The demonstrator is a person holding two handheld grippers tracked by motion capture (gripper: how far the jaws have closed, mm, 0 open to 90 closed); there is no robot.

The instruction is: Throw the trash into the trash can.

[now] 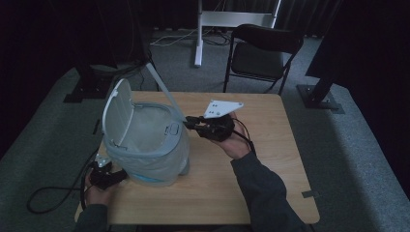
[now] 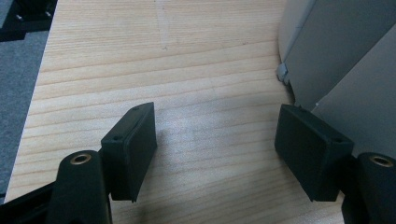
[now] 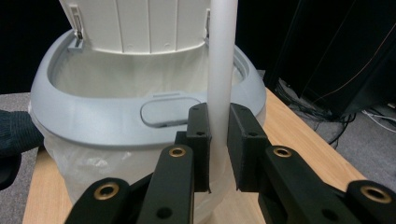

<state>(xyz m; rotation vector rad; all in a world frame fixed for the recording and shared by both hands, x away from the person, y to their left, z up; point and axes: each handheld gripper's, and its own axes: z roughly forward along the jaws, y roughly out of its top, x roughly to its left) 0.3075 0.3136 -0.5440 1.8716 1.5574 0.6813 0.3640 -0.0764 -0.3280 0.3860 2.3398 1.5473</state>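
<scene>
Grey plastic rim of the round waste bin [image 1: 145, 140] sits on the light wooden table [image 1: 270, 159], at about nine o'clock from the table's middle in the high view. White hinged lid [image 1: 117, 113] stands open at the bin's far-left edge, near ten o'clock. A thin translucent liner bag [image 3: 93, 163] hangs over the bin wall below the rim, seen in the right gripper view.

My right gripper [image 1: 189, 121] is at the bin's three o'clock side, its jaws pointing at the rim. They are clamped on a slim white tube [image 3: 219, 70]: in the right gripper view the tube runs straight up between the two black pads [image 3: 200, 140], both pressing its sides. In the high view the tube leans from the jaws up toward eleven o'clock, crossing above the bin's opening. Grey three-cornered plate on the gripper faces up. My right hand [image 1: 231, 140] holds the gripper body above the tabletop.

My left gripper [image 1: 107, 175] lies low at the bin's seven o'clock side, near the table's near-left corner. In the left gripper view its jaws stand wide apart with bare wood between them; the right-hand pad [image 2: 310, 149] is just beside the bin's grey wall, and I cannot tell whether it touches.

Off the table at twelve o'clock: a black folding chair [image 1: 263, 53] on grey carpet.
</scene>
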